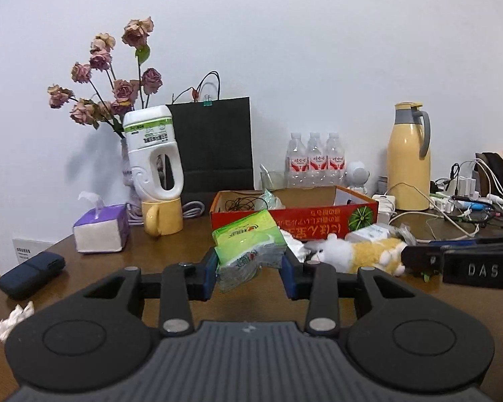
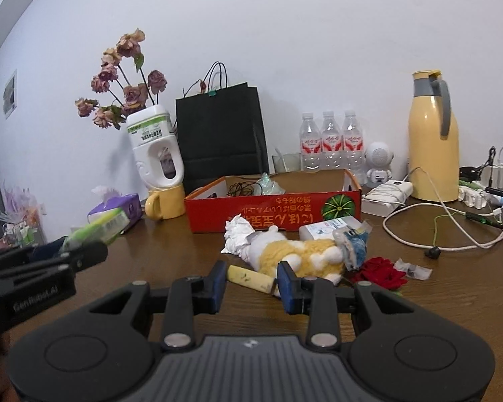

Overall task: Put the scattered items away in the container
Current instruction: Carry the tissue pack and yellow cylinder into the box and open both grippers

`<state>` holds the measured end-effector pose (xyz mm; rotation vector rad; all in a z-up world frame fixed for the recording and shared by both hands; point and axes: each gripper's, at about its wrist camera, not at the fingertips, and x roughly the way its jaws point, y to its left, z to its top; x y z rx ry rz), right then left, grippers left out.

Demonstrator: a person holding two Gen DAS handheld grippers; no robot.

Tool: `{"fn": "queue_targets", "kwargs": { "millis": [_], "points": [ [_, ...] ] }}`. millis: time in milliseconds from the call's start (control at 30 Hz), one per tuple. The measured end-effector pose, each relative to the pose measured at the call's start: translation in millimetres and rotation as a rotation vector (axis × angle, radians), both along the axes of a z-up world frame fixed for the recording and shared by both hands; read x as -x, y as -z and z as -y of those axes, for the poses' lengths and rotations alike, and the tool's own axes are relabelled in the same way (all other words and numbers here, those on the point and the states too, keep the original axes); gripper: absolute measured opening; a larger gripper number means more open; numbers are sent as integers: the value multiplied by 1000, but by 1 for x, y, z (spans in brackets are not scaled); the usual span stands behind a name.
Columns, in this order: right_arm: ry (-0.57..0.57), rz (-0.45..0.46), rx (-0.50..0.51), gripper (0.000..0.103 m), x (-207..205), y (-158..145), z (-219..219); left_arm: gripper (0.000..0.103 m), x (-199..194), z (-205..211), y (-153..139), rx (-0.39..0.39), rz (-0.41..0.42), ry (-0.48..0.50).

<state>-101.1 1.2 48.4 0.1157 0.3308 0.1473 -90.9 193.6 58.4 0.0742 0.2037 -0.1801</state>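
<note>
A green tissue pack (image 1: 248, 244) is being held clamped between the pads of the left gripper (image 1: 249, 273), lifted off the table (image 1: 171, 251), with the red cardboard box (image 1: 318, 221) straight ahead of it. The right gripper (image 2: 251, 283) is being held partly open over a pale yellow stick (image 2: 249, 278); whether the pads are pressing on it cannot be told.

The task is judged to be at an early stage: only a black cable (image 2: 241, 188) and a clear wrapper (image 2: 268, 182) are being seen inside the box. Ahead of the right gripper, a crumpled white paper (image 2: 238, 238), a plush toy (image 2: 301, 254), a small white carton (image 2: 328, 227), a red cloth flower (image 2: 382, 273) and a plastic scrap (image 2: 414, 269) are lying outside it.

Only the left view is showing a dark case (image 1: 32, 274) and a crumpled tissue (image 1: 15, 318), both off to that gripper's left. Only the right view is showing the stick and the flower.
</note>
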Motion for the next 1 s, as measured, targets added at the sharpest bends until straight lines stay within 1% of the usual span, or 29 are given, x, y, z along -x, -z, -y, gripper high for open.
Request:
{"fn": "queue_targets", "kwargs": {
  "millis": [133, 200, 300, 367, 433, 533, 633, 667, 733, 767, 833, 900, 967, 1000],
  "points": [
    [0, 26, 2, 32, -28, -18, 5, 39, -44, 10, -16, -11, 5, 31],
    [-8, 33, 9, 32, -51, -32, 10, 39, -77, 18, -27, -9, 2, 37],
    [-29, 25, 4, 32, -96, -53, 20, 39, -133, 28, -41, -9, -35, 54],
    [-45, 13, -7, 32, -131, -65, 27, 39, -174, 32, -49, 4, -67, 70],
    [-62, -20, -13, 32, -169, -76, 32, 39, -212, 35, -54, -3, -112, 73],
    [-102, -103, -9, 32, -233, -85, 34, 39, -273, 43, -57, -54, -188, 45],
    [-119, -224, -10, 32, -301, -85, 32, 39, -330, 53, -54, -108, -285, 43],
    [-119, -280, -9, 32, -327, -82, 31, 39, -346, 57, -51, -131, -318, 49],
    [-117, -374, -28, 32, -368, -72, 33, 40, -381, 61, -45, -128, -406, 42],
    [-117, -437, -48, 32, -392, -65, 34, 40, -398, 63, -41, -131, -459, 46],
    [-112, -532, -85, 32, -427, -51, 36, 40, -427, 67, -29, -163, -543, 49],
    [-108, -618, -105, 32, -456, -35, 37, 40, -446, 71, -16, -220, -592, 40],
    [-101, -692, -101, 32, -477, -19, 34, 41, -459, 72, -4, -244, -627, 29],
    [-95, -712, -94, 32, -483, -13, 33, 41, -465, 73, 1, -249, -651, 33]
  ]
}}
